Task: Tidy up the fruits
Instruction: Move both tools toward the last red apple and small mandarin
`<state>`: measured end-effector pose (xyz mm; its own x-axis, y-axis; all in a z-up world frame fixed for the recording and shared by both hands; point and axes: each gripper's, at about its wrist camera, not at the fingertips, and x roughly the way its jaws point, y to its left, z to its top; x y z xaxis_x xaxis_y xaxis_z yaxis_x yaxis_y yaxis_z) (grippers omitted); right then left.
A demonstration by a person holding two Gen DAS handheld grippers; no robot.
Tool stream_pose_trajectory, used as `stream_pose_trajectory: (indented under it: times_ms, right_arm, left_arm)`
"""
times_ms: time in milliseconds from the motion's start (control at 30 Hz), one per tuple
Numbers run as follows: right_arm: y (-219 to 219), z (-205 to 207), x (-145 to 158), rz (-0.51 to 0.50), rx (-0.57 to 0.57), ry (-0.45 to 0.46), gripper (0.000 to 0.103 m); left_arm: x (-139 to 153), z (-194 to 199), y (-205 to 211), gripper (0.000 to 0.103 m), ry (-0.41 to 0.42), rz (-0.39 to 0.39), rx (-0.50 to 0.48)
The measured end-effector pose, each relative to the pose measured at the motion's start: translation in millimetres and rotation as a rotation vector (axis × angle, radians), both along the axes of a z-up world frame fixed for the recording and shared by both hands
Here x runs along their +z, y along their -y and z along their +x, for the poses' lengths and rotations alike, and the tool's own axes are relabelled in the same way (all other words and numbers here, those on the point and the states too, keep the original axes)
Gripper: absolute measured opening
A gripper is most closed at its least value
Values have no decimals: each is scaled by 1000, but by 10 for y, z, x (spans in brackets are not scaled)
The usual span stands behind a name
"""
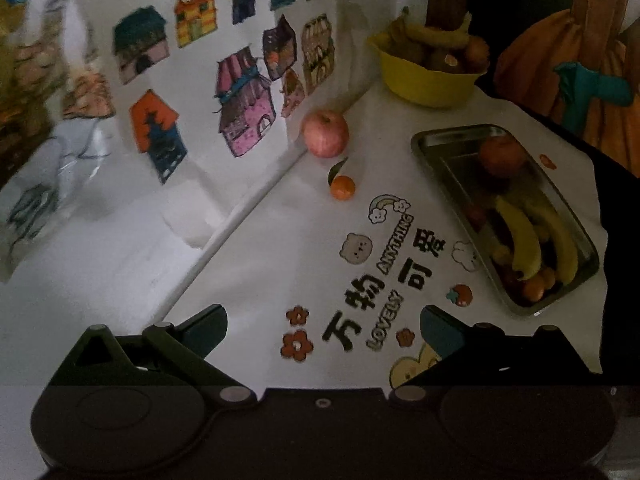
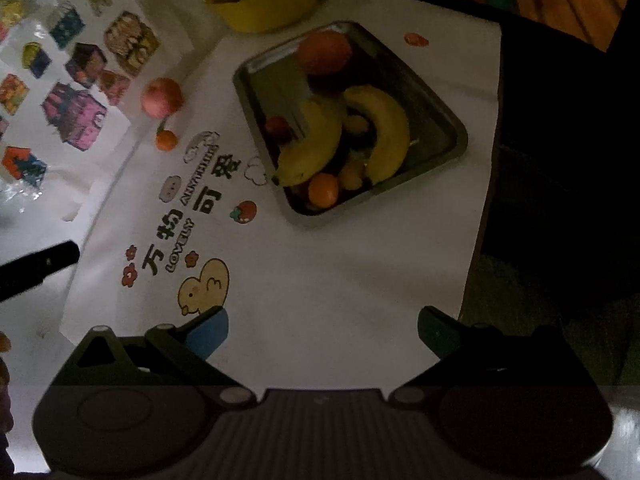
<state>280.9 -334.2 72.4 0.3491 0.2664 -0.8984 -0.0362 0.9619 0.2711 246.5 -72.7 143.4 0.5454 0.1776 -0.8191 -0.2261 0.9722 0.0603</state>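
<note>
A metal tray (image 1: 432, 140) (image 2: 448, 120) holds two bananas (image 1: 524, 236) (image 2: 384, 132), a large orange (image 1: 500, 156) (image 2: 324, 52) and small fruits. A red apple (image 1: 325, 133) (image 2: 161, 97) and a small tangerine (image 1: 342, 187) (image 2: 166, 140) with a leaf lie loose on the white printed mat (image 1: 288, 240) (image 2: 320, 272). A yellow bowl (image 1: 428, 84) (image 2: 268, 8) with several fruits stands at the back. My left gripper (image 1: 324, 328) is open and empty, above the mat. My right gripper (image 2: 322, 330) is open and empty, short of the tray.
Sheets with coloured house drawings (image 1: 200, 72) (image 2: 76, 80) lie left of the mat. A dark tool tip (image 2: 40, 264) pokes in at the left of the right wrist view. Orange and teal cloth (image 1: 580, 80) hangs beyond the table's far right edge.
</note>
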Motion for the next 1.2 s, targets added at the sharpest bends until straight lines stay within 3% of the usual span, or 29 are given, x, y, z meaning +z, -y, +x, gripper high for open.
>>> stream_pose_trajectory:
  times_ms: [367,667,900,1200]
  right_arm:
    - [-343,448,-110,-59,-60,-91,103]
    - [-661,1250,-24,-100,0,-8,103]
    - [-1023,1926,45,-27,164,108,103]
    - [-1754,2611,-18,29,538,291,103]
  left_arm:
    - [-331,731,-298,102,-46,-34,-93]
    - [-648,1124,-306,102,-62,-20,-242]
    - [-787,1328,-303,102,-36,-16,-286]
    - [-926,1556,-275,102,11,-2,-300]
